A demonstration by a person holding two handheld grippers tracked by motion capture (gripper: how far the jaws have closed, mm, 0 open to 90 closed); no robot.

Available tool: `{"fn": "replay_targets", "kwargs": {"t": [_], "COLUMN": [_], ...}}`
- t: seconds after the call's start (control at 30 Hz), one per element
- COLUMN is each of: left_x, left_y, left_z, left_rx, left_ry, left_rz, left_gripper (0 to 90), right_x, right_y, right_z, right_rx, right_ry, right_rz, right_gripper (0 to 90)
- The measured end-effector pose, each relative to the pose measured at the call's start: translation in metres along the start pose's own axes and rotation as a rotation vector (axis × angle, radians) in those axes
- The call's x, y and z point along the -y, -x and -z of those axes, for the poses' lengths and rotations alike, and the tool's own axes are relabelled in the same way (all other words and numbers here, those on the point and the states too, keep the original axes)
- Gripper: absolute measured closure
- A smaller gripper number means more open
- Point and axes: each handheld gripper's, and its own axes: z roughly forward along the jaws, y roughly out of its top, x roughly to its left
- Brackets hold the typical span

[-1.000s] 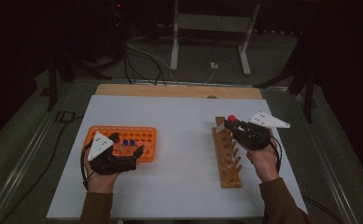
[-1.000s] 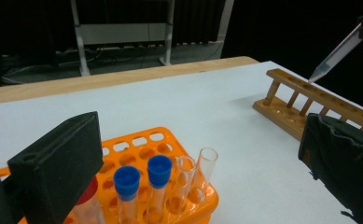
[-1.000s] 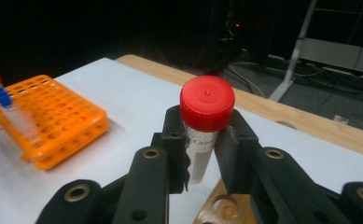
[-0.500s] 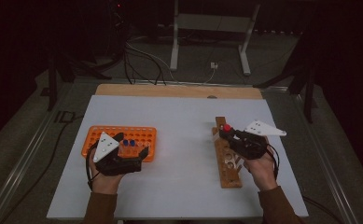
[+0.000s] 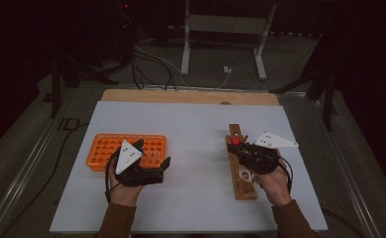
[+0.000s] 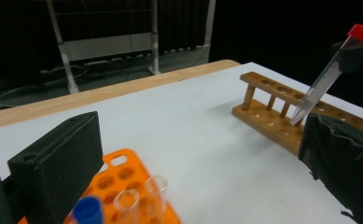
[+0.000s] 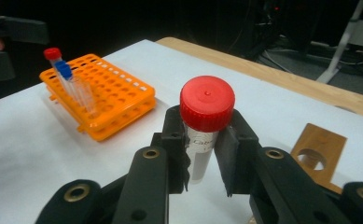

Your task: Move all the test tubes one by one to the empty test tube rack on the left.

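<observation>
A: Right gripper (image 7: pixel 202 154) with its fingers (image 7: pixel 177 144) clamped just under the red cap of a clear tube (image 7: pixel 202 140); which way does the tube run?

B: Long axis steep but tilted; cap up and toward the person, tapered tip down and away, hanging just above the wooden rack (image 5: pixel 241 171), as the left gripper view shows it (image 6: pixel 317 88); tip not yet in any hole, as far as can be told.

A: What has changed?

B: Over the last second the right gripper has come in lower and closer over the wooden rack, grip unchanged; by that reading the tube is about to be seated in one of its holes.

A: And the other hand?

B: Left gripper (image 5: pixel 148 166), well to the left of the wooden rack, fingers (image 6: pixel 58 163) standing apart and empty; it has slid across the near edge of the orange rack (image 5: pixel 106 148), where capped and open tubes wait; white worktop (image 5: pixel 195 129) between the two racks.
</observation>
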Motion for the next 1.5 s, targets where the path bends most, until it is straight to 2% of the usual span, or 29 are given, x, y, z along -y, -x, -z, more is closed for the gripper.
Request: {"fn": "replay_targets", "kwargs": {"t": [0.27, 0.57, 0.8, 1.0, 1.1, 1.23, 1.5], "left_x": [-0.005, -0.005, -0.003, 0.004, 0.006, 0.008, 0.010], "left_y": [0.016, 0.038, 0.062, 0.080, 0.085, 0.090, 0.093], "left_z": [-0.020, -0.046, -0.061, -0.072, -0.074, -0.075, -0.076], "left_rx": [0.037, 0.099, 0.169, 0.224, 0.251, 0.245, 0.251], "left_ry": [-0.012, -0.034, -0.065, -0.114, -0.129, -0.124, -0.132], "left_rz": [-0.026, -0.051, -0.104, -0.148, -0.166, -0.175, -0.181], "left_gripper": [1.2, 3.3, 9.1, 18.1, 31.6, 46.0, 67.6], "right_x": [0.000, 0.001, 0.002, 0.004, 0.003, 0.003, 0.004], "right_y": [-0.008, -0.017, -0.026, -0.033, -0.036, -0.039, -0.042], "right_z": [-0.002, -0.008, -0.014, -0.018, -0.018, -0.019, -0.022], "right_rx": [-0.032, -0.052, -0.073, -0.103, -0.113, -0.131, -0.146], "right_ry": [-0.010, -0.037, -0.056, -0.061, -0.061, -0.066, -0.079], "right_rz": [0.000, 0.007, 0.016, 0.014, 0.018, 0.023, 0.030], "right_gripper": [74.7, 74.6, 74.6, 74.6, 74.6, 74.6, 74.6]}}
